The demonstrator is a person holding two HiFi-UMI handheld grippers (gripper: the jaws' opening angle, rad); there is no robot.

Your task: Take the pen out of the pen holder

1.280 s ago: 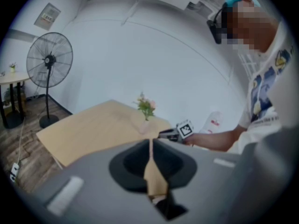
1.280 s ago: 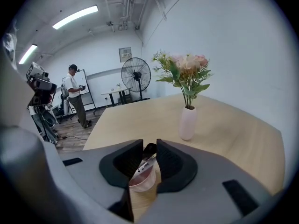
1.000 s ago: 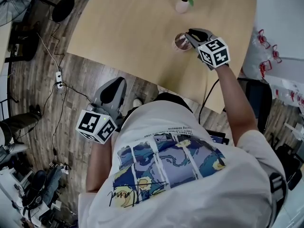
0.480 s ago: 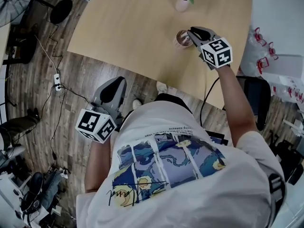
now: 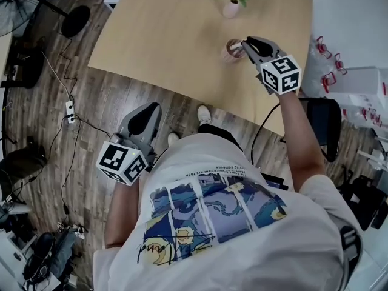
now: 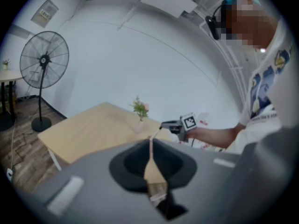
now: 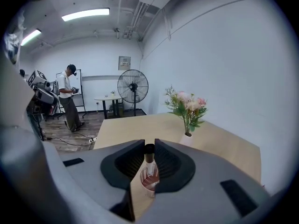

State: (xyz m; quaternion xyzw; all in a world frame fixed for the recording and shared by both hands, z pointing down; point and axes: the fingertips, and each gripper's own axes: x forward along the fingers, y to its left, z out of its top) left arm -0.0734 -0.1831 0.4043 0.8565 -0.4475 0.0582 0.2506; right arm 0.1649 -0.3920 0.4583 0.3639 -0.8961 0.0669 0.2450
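Note:
My right gripper [image 7: 149, 149] is shut on a pen [image 7: 148, 158] with a black cap and a white barrel. It holds the pen upright just above the pinkish round pen holder [image 7: 149, 182], with the pen's lower end still inside the holder's mouth. In the head view the right gripper [image 5: 245, 43] reaches over the pen holder [image 5: 231, 51] near the right edge of the light wooden table [image 5: 170, 41]. My left gripper [image 5: 153, 108] hangs off the table over the wood floor with its jaws together and nothing in them. It looks at the table from a distance in its own view [image 6: 150, 141].
A small white vase of pink flowers [image 5: 232, 5] stands just beyond the holder, also in the right gripper view [image 7: 187, 138]. A standing fan [image 7: 132, 87] and a person [image 7: 70, 99] are far off. Cables and a power strip [image 5: 68, 107] lie on the floor at left.
My right gripper has risen a little above the pen holder with the pen in it. The left gripper drifted slightly over the floor.

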